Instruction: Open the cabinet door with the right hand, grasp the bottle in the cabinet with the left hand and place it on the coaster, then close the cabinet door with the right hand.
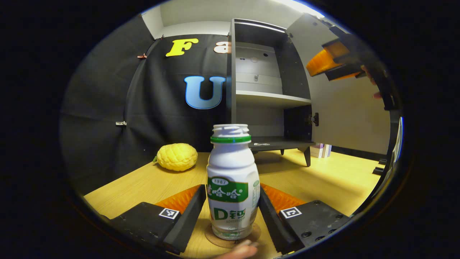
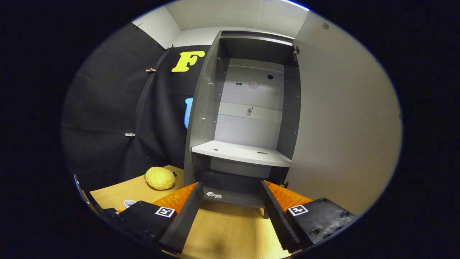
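One bottle (image 1: 233, 187) on one coaster (image 1: 219, 240), left tool (image 1: 231, 212) apart, right tool (image 2: 231, 212) apart

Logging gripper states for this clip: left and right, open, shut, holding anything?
Left gripper: around the bottle on the coaster; contact cannot be told.
Right gripper: open, empty.

"1987" on bottle (image 1: 233, 187) label

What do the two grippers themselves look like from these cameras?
Both the left gripper and the right gripper have black blocky bodies, each side carrying a square black-and-white marker tag, with long wedge-shaped fingers whose faces are ribbed. No cables or sleeves are visible.
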Tool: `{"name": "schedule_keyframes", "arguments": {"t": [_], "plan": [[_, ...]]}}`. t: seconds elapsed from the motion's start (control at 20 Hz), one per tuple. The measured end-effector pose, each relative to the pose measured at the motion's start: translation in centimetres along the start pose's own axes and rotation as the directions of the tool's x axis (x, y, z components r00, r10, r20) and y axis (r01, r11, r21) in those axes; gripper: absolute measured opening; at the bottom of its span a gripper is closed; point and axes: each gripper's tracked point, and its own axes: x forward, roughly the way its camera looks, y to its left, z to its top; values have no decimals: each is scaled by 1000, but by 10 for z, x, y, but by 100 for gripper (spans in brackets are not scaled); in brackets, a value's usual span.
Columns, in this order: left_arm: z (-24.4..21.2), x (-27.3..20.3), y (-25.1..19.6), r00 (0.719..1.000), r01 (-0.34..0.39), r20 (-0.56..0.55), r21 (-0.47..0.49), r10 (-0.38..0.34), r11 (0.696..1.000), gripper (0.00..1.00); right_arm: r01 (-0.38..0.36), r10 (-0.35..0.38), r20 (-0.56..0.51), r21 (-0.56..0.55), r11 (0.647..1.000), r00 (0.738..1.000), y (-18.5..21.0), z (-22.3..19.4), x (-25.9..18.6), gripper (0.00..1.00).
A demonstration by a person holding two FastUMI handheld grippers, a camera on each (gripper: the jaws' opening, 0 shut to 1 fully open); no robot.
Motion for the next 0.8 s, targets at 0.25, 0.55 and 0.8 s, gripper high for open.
{"name": "schedule_keyframes", "arguments": {"t": [0.25,0.55,0.8], "plan": [[48,13,-9,998,49,44,1,-49,999,96,38,-38,8,21,999,999,-18,18,-5,97],[146,14,-28,988,120,92,49,-124,992,95,92,-91,67,-13,996,994,-40,68,-21,97],[242,-2,-53,969,190,137,107,-204,976,95,64,-66,40,41,997,997,-44,85,-43,97]]}}
